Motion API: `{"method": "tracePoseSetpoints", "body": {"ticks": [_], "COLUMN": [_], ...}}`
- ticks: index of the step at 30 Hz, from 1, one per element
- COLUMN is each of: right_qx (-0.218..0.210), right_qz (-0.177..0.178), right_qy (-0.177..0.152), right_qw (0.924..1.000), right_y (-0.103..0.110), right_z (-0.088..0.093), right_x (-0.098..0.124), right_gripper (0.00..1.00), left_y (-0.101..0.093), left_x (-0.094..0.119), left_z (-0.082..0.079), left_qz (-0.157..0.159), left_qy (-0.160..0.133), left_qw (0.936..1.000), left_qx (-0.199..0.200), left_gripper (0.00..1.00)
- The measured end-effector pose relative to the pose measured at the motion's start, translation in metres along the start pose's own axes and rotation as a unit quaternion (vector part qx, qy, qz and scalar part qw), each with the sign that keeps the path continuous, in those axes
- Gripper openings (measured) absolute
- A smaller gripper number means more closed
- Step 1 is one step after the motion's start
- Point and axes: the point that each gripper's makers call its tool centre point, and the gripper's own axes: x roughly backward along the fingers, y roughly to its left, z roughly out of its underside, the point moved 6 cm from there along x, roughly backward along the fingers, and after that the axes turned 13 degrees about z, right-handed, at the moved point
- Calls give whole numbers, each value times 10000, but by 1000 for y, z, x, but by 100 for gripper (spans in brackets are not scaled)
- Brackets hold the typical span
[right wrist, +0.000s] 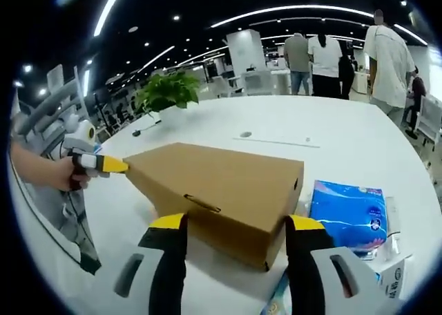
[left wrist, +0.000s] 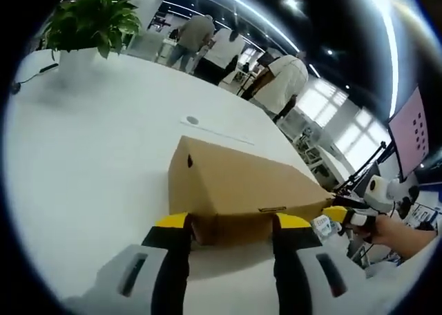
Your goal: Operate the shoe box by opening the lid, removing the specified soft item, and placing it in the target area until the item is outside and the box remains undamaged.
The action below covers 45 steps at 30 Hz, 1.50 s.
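A closed brown cardboard shoe box (left wrist: 235, 184) lies on the white table (left wrist: 83, 156), its lid down. My left gripper (left wrist: 231, 222) is open, its yellow-tipped jaws standing on either side of the box's near end. My right gripper (right wrist: 236, 223) is open too, its jaws flanking the near corner of the shoe box (right wrist: 221, 184). In the left gripper view the right gripper (left wrist: 345, 215) comes in from the right at the box's far corner, held by a hand (left wrist: 397, 233). In the right gripper view the left gripper (right wrist: 103, 164) touches the box's left end. The box's contents are hidden.
A blue plastic packet (right wrist: 349, 211) lies just right of the box, with a small white carton (right wrist: 395, 273) beside it. A potted plant (right wrist: 166, 90) stands at the table's far side. Several people stand beyond the table. A pink screen (left wrist: 411, 128) is at the right.
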Motion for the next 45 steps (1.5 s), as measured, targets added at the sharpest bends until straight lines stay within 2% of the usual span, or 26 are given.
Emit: {"method": "tracePoseSetpoints", "body": {"ticks": [1, 2, 6, 12, 14, 20, 23, 26, 28, 29, 30, 31, 33, 37, 39, 41, 45], "right_qx": [-4, 0, 92, 36, 83, -4, 9, 31, -210, -339, -491, -876, -1024, -1632, -1989, -2069, -2735], "right_qz": [3, 10, 43, 41, 90, 91, 106, 177, 134, 115, 107, 55, 52, -300, -286, -164, -296], "right_qy": [9, 87, 148, 254, 355, 470, 408, 323, 213, 177, 151, 105, 52, 76, 116, 80, 175], "right_qw": [10000, 10000, 9998, 9997, 9993, 9989, 9991, 9993, 9995, 9992, 9986, 9961, 9947, 9861, 9795, 9782, 9613], "right_y": [0, 1, 4, 2, 3, 7, 8, 6, 6, 7, 7, 6, 7, 16, 15, 11, 10], "right_z": [1, 3, 6, 8, 10, 12, 9, 6, 2, 1, 0, -1, -2, -2, 1, 6, 18], "right_x": [0, -1, -1, -2, -4, -5, -3, 2, 6, 8, 11, 18, 23, 32, 38, 43, 51], "right_gripper": [58, 58, 58, 57, 57, 63, 65, 71, 73, 77, 85, 86, 87, 84, 81, 76, 65], "left_y": [1, 4, 6, 9, 8, 9, 8, 5, 5, 5, 3, 0, -2, -7, -9, -12, -9], "left_x": [0, 1, 1, 3, 3, 2, 2, 4, 5, 6, 6, 11, 13, 17, 19, 22, 24], "left_z": [0, 1, 4, 5, 5, 5, 6, 4, 4, 4, 5, 4, 3, 5, 7, 10, 16], "left_qz": [16, -47, -174, -83, -86, -103, -67, -58, -38, -3, 35, 138, 221, 460, 450, 490, 475], "left_qy": [-92, -87, -134, -260, -264, -219, -191, -246, -284, -292, -311, -541, -722, -872, -873, -913, -1116], "left_qw": [9994, 9992, 9992, 9975, 9976, 9977, 9966, 9970, 9967, 9965, 9961, 9930, 9887, 9802, 9784, 9755, 9645], "left_qx": [327, 383, 336, 656, 628, 641, 800, 726, 760, 783, 820, 1044, 1296, 1719, 1817, 1943, 2346], "left_gripper": [49, 47, 45, 44, 42, 43, 45, 46, 49, 53, 56, 66, 72, 81, 82, 82, 81]}}
